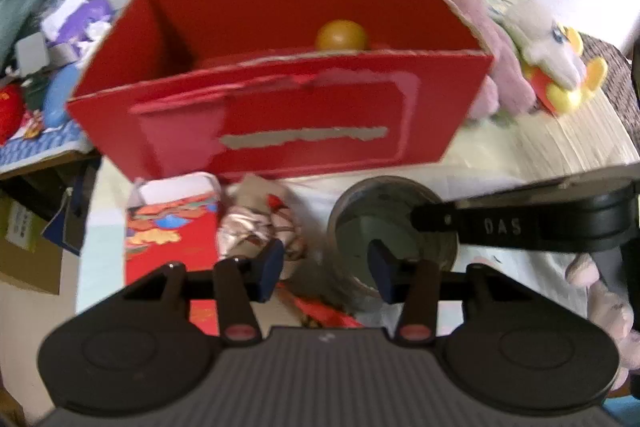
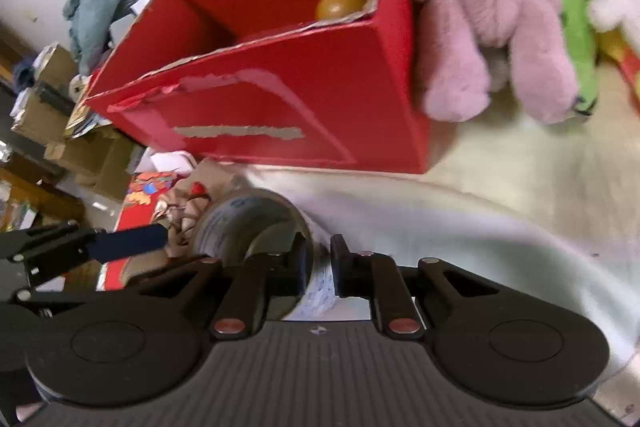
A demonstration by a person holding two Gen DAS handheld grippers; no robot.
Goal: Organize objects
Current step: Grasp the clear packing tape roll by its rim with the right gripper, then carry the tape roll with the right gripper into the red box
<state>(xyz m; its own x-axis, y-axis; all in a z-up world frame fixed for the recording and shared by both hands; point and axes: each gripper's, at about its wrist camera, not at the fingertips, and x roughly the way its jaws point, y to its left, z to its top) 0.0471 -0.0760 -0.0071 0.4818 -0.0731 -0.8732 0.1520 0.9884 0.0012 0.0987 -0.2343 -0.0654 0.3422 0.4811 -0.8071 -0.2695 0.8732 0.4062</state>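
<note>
A red cardboard box (image 1: 280,115) stands open on the bed, with an orange ball (image 1: 341,35) inside; both also show in the right wrist view, box (image 2: 280,99) and ball (image 2: 340,3). A glass jar (image 1: 394,223) stands in front of the box. My right gripper (image 2: 319,267) is shut on the jar's wall (image 2: 320,279), one finger inside the rim. Its finger (image 1: 500,223) shows reaching into the jar in the left wrist view. My left gripper (image 1: 326,267) is open and empty, just left of the jar, over crumpled wrapping (image 1: 260,223).
A red printed carton (image 1: 172,227) lies at the left. A pink plush (image 2: 488,15) and a white plush (image 1: 552,51) lie right of the box. Cluttered boxes and cloth (image 2: 60,87) stand at the far left. Pale bedding (image 2: 500,187) spreads on the right.
</note>
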